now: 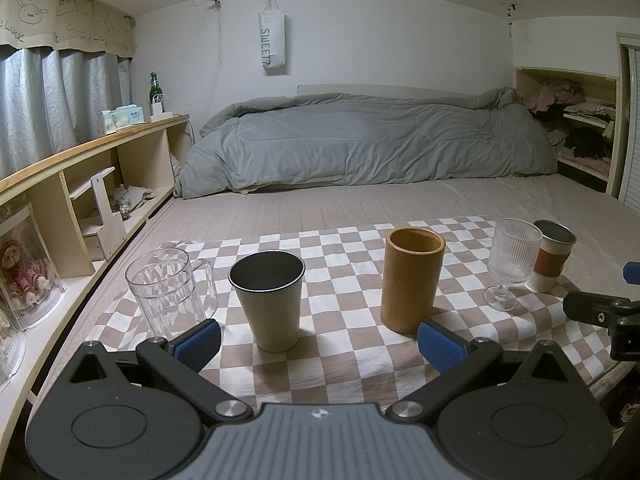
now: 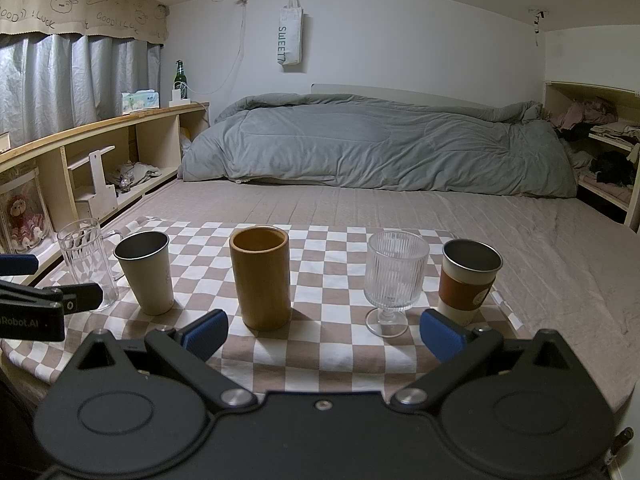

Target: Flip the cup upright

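Several cups stand upright in a row on a checkered cloth: a clear handled mug, a cream metal cup, a tan cylinder cup, a ribbed stemmed glass and a cup with a brown sleeve. My left gripper is open and empty, just short of the cream cup and the tan cup. My right gripper is open and empty, in front of the tan cup and the stemmed glass.
The cloth lies on a bed with a grey duvet bunched at the far end. A wooden shelf unit runs along the left side. Open shelves with clothes stand at the right.
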Available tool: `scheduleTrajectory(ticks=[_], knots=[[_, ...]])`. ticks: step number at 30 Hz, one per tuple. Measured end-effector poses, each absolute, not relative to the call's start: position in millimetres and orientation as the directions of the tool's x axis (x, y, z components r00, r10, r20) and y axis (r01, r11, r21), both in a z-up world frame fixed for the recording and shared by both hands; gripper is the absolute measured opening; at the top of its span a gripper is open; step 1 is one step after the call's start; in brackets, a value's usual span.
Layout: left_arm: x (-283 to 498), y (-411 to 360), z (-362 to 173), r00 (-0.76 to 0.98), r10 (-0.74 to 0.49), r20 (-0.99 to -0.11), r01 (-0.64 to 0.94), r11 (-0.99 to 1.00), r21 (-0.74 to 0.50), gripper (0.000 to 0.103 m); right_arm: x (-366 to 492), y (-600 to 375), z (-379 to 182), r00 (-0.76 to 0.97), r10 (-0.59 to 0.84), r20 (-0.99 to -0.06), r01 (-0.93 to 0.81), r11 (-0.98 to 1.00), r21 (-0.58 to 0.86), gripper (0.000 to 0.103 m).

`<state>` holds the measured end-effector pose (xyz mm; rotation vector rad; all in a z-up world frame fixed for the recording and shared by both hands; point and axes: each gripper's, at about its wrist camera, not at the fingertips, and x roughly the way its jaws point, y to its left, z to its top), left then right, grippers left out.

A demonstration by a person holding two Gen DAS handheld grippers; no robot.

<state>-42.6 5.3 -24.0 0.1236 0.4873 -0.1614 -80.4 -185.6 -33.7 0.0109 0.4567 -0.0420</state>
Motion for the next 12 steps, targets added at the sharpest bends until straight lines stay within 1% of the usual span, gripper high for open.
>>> scheduleTrajectory(ticks=[12], knots=[[-43.1,5.3,-24.2,0.870,-0.124,-0.476,0.181,0.980,0.075,0.103,-79.9,-185.7,-34.1,0.896,-0.040,-0.441,0.045,0.999,0.001,0.103]])
